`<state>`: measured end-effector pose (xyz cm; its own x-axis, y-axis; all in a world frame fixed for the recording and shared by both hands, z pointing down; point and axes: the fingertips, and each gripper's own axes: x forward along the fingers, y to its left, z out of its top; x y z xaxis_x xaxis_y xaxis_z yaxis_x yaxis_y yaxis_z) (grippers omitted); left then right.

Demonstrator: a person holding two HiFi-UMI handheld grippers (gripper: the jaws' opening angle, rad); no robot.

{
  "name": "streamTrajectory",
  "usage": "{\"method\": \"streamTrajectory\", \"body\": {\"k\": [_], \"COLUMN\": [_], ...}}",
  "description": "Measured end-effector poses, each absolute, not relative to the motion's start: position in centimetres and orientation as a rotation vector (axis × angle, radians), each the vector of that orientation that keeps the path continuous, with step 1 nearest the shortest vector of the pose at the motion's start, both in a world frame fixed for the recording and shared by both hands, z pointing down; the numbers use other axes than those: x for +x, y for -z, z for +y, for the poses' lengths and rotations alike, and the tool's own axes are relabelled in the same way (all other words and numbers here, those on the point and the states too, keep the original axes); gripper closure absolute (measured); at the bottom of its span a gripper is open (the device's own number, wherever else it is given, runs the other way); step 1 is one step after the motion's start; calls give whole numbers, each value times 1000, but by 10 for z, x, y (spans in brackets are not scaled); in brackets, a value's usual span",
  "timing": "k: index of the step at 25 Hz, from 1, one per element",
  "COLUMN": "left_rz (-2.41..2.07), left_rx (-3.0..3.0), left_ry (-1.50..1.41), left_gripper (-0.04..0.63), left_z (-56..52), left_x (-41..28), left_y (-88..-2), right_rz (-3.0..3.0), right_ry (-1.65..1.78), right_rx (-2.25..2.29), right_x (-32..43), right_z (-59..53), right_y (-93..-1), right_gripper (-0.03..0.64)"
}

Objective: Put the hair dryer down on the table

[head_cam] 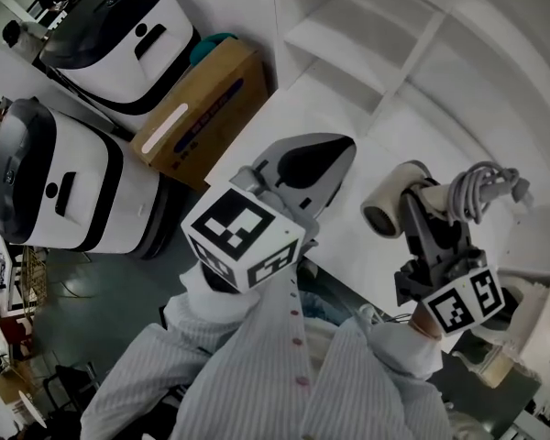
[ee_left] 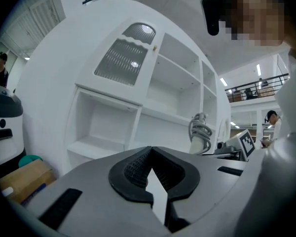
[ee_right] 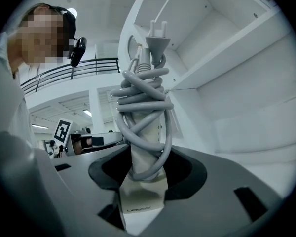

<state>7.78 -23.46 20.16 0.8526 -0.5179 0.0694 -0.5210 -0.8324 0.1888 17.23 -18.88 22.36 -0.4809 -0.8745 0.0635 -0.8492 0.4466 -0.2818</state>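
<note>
Right gripper: clamped on the cord-wrapped handle of the hair dryer, held above the tabletop; probably light, rigid, smooth plastic, nozzle-heavy; the wound cord helps the grip; left gripper closed, empty.

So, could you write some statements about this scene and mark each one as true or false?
1. The right gripper holds the hair dryer by its handle. True.
2. The cable hangs loose. False: it is wound round the handle.
3. The left gripper holds a cup. False: its jaws are together, with nothing between them.
4. A cardboard box stands beside the white shelf unit. True.
</note>
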Motion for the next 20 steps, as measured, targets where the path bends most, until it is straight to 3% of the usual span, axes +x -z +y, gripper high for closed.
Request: {"method": "streamTrajectory", "body": {"k": [20], "left_rz": [-708], "left_rx": [2770], "left_ry": [-134], "left_gripper": [586], "left_z": [-268], "left_x": [84], "left_y": [-257], "right_rz": [2758], "right_ry": [586], "right_rx": [-1775], "right_x": [167], "right_z": [-221], "right_y": [-316], "right_gripper": [423]}}
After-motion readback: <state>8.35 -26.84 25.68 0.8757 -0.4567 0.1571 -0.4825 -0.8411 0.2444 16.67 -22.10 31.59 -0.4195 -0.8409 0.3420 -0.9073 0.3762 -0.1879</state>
